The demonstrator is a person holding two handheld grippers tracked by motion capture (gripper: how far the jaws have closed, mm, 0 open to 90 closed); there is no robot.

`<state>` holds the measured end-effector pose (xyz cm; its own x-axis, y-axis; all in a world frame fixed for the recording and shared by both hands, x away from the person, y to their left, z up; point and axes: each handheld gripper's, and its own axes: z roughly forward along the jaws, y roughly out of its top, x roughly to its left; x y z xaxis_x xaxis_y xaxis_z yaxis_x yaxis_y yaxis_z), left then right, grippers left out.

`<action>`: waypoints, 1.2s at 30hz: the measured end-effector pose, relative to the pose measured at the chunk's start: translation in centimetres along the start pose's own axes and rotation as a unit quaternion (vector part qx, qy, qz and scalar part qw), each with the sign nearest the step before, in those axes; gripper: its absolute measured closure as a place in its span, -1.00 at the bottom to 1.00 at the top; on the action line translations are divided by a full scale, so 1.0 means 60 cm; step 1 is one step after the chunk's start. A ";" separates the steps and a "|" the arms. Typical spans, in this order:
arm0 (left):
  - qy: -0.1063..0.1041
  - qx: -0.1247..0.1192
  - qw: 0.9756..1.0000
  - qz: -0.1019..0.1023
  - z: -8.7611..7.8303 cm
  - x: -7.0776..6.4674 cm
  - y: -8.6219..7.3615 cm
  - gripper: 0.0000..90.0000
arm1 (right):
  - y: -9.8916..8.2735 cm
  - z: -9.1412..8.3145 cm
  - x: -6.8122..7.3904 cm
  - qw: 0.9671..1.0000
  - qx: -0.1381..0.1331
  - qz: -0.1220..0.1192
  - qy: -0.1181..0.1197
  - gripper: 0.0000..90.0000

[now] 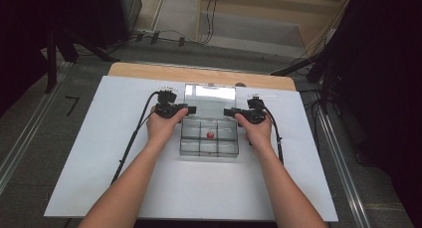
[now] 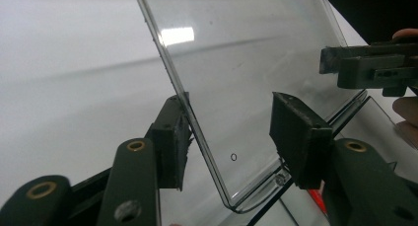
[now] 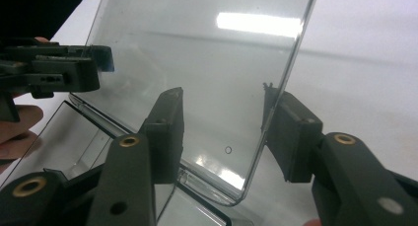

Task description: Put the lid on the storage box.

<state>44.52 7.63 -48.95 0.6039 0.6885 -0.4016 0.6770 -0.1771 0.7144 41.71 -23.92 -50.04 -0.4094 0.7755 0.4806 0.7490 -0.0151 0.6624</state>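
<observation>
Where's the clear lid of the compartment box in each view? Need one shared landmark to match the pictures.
High view: the clear lid stands open at top centre, behind the compartment box.
Left gripper view: it slants across the middle and upper right, its side edge between the left hand-held gripper jaws.
Right gripper view: it covers the upper centre, its side edge between the right hand-held gripper jaws.
Shared landmark: the bright light reflection on the lid.

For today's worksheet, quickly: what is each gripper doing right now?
Left gripper: open, jaws astride the lid's side edge, one pad touching.
Right gripper: open, astride the lid's other edge.
</observation>
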 end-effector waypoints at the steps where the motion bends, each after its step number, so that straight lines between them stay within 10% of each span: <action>1: 0.000 -0.003 1.000 0.002 -0.001 0.000 0.000 0.14 | 0.000 -0.002 0.001 1.000 -0.002 -0.003 0.000 0.15; 36: 0.000 -0.047 0.995 0.083 -0.029 -0.030 0.045 0.27 | -0.017 -0.037 0.021 0.987 -0.033 -0.151 -0.035 0.48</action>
<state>44.52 7.13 -45.32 0.7039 0.6553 -0.2740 0.5260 -0.2217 0.8211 39.29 -24.34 -48.83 -0.5713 0.7918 0.2158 0.5616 0.1854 0.8063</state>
